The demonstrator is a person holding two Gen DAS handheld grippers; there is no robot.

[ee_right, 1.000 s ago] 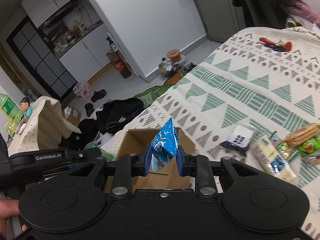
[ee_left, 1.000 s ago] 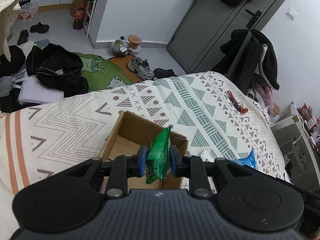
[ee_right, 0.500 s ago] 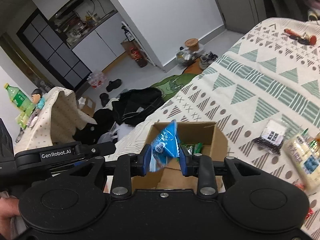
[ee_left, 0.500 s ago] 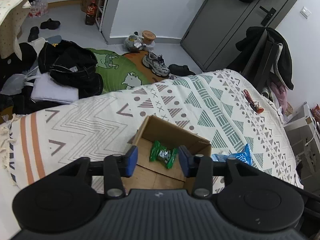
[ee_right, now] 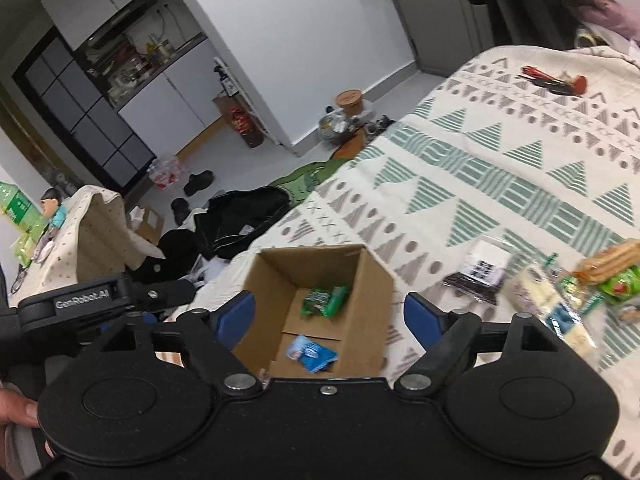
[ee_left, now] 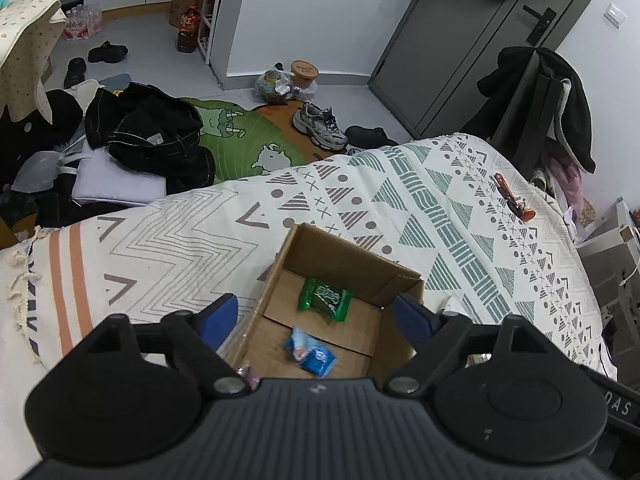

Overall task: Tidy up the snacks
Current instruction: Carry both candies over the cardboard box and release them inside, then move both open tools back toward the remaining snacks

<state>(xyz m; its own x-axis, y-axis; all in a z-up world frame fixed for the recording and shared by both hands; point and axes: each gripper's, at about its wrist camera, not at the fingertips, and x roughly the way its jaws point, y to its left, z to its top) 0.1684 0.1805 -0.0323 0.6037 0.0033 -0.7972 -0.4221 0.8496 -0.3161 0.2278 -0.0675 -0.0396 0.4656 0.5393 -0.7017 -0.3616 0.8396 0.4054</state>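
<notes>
An open cardboard box (ee_left: 348, 258) (ee_right: 374, 292) sits on the patterned bedspread (ee_left: 440, 200). A green snack packet (ee_left: 325, 299) (ee_right: 324, 301) lies on the box floor, with a blue snack packet (ee_left: 313, 354) (ee_right: 310, 353) nearer to me. My left gripper (ee_left: 316, 314) hangs above the box, its jaws opening wide with nothing held between them. My right gripper (ee_right: 330, 314) also hovers over the box, jaws opening and empty. More loose snacks (ee_right: 560, 292) lie on the bedspread to the right of the box, among them a dark packet (ee_right: 480, 272).
Red-handled pliers (ee_left: 512, 200) (ee_right: 556, 80) lie at the far end of the bed. On the floor beyond are black clothes (ee_left: 148, 136), a green rug (ee_left: 248, 144) and shoes (ee_left: 320, 126). A coat-draped chair (ee_left: 548, 100) stands beside the bed.
Both grippers went from shut to wide open. The green packet dropped into the box first, then the blue packet fell in beside it.
</notes>
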